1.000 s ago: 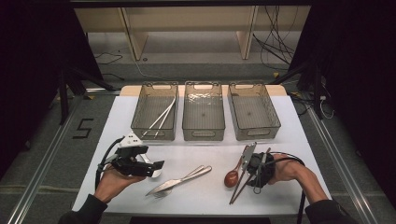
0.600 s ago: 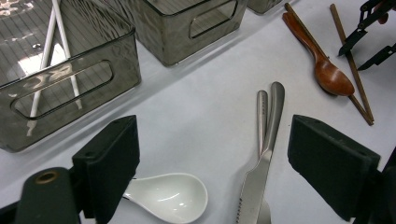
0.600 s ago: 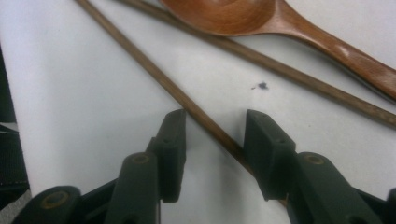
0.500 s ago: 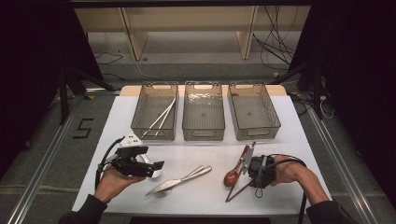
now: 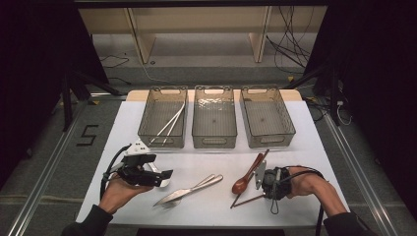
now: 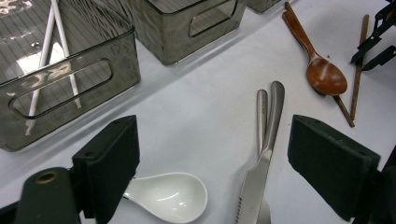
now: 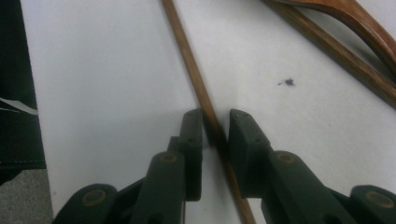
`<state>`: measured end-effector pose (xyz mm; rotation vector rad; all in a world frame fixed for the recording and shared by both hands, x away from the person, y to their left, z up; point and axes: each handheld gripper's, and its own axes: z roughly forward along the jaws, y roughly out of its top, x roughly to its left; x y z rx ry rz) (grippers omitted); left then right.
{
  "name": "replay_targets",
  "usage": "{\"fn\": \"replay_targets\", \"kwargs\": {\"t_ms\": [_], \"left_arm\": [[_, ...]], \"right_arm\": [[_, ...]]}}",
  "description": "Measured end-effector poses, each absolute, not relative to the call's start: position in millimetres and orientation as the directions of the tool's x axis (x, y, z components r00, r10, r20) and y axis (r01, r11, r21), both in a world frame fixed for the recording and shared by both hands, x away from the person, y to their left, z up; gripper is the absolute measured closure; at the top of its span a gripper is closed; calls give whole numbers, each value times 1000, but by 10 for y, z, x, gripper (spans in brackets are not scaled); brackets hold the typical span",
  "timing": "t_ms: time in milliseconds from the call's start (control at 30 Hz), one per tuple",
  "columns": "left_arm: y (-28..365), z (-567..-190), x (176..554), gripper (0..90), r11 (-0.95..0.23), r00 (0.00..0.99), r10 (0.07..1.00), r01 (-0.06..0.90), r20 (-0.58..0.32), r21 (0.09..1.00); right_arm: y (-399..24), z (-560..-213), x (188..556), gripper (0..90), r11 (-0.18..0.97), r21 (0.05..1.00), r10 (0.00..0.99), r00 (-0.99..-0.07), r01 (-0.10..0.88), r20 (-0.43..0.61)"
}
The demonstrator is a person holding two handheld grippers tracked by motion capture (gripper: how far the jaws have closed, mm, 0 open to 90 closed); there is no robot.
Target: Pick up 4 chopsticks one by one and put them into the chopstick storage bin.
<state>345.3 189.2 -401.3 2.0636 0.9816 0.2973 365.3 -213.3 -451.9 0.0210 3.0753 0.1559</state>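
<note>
Floor marking (image 5: pixel 88 135) — "5" — left of table (image 5: pixel 314 147)

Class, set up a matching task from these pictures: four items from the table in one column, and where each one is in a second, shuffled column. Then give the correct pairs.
Things
1. white chopsticks
2. wooden spoon
3. white ceramic spoon
4. brown chopstick

Places
A. between the right gripper's fingers
B. on the table below the left gripper
C. inside the left bin
D. lying on the table just left of the right gripper, in the high view

Pairs: 1-C, 2-D, 3-B, 4-A
</note>
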Motion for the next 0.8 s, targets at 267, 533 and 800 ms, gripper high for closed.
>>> {"fn": "replay_targets", "kwargs": {"t_ms": [267,533,800], "left_arm": [[1893,-4016,3458,163,-369,669,733,543,-123,754],[1908,-4020,3470,163,-363,663,738,547,-126,754],[1907,-4022,3471,163,-370,666,735,546,-123,752]], "right_arm": [[-2106,-4517,3607,808,997,79,-13,-997,-19,-73],[-2084,-4517,3588,849,996,58,-57,-996,-61,-67],[-2090,-4515,3588,857,995,60,-71,-996,-74,-56]]}}
